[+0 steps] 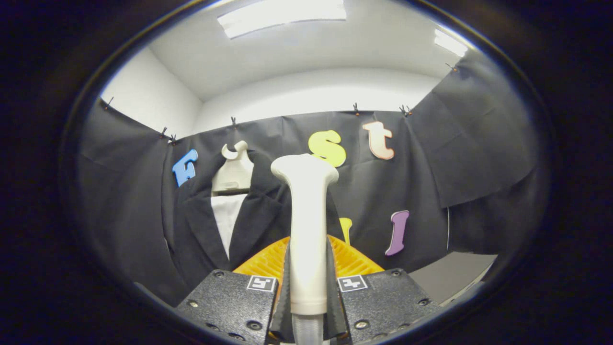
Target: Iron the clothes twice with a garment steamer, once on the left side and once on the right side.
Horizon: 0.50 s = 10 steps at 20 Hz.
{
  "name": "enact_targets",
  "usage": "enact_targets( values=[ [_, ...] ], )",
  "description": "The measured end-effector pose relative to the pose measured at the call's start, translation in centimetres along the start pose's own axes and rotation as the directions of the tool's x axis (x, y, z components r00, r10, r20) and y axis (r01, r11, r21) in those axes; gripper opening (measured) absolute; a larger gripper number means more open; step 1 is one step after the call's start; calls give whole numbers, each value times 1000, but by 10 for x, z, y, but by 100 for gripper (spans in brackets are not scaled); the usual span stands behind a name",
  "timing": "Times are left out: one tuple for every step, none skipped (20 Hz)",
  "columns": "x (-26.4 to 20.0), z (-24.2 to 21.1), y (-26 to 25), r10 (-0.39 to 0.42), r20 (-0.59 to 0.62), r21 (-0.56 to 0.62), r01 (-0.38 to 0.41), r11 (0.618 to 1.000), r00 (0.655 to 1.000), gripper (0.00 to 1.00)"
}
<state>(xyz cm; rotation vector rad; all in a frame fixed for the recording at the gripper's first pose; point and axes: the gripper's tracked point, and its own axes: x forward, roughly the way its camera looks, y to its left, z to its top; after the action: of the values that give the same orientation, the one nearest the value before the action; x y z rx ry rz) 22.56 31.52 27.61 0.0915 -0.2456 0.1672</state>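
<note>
The gripper (307, 287) has its jaws closed on the white steamer (306, 225), which stands upright between them, while the dark jacket (210, 230) hangs beyond and to the left, so the head must swing left.

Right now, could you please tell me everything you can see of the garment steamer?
The garment steamer is a smooth, off-white, plastic-looking wand standing upright. Its long handle is clamped between the two fingers of the gripper, whose dark pads press on both sides; it widens at the top into a rounded head. A clear piece shows at its base. It stands in front of the dark jacket.
</note>
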Motion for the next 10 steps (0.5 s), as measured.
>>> enact_targets(
  values=[
    [4,2,5,4,17,-10,-4,1000,1000,34],
    [8,2,7,4,24,-21,-4,1000,1000,33],
    [11,-2,9,3,28,-35,-2,999,1000,33],
    [11,-5,11,6,30,-38,-5,999,1000,34],
    [10,-9,13,9,29,-39,-8,999,1000,34],
    [9,-11,14,11,28,-40,-10,999,1000,34],
    [7,-13,13,9,29,-43,-8,999,1000,34],
    [5,-15,13,7,26,-48,-6,999,1000,34],
    [2,-17,12,5,22,-53,-4,999,1000,33],
    [3,-21,12,8,15,-55,-7,998,1000,33]
  ],
)
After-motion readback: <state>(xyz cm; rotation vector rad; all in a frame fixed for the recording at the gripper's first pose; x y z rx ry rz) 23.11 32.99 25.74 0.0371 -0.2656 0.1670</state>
